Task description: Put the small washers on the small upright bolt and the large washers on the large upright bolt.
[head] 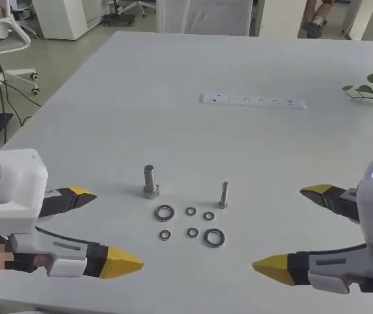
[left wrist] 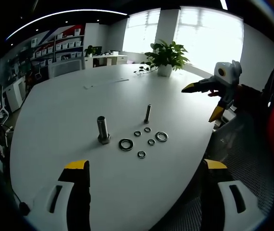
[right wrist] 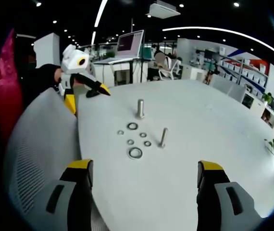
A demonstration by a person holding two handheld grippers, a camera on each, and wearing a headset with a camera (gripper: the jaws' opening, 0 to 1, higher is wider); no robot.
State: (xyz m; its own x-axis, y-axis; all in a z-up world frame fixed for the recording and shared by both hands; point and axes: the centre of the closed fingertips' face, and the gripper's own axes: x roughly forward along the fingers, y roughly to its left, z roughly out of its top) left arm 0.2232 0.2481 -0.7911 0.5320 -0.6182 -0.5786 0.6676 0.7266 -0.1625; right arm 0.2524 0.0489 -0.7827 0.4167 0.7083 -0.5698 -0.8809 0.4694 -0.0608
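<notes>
Left gripper: jaws spread wide with nothing between them, by the near edge of the white table, tips pointing toward the other tool.
Right gripper: jaws likewise wide apart and empty, facing the left gripper across the washers.
Large washers: both flat on the table between the two tools. One is toward the left gripper, the other nearer the right gripper.
Small washers: four loose rings around and between the large ones, none touching.
Large upright bolt: standing head down just beyond the washers, on the left gripper's side.
Small upright bolt: standing just past the washers, on the right gripper's side, apart from the large bolt.
Power strip: lying well beyond both bolts.
Plant: leaves at the far side, beyond the right gripper.
</notes>
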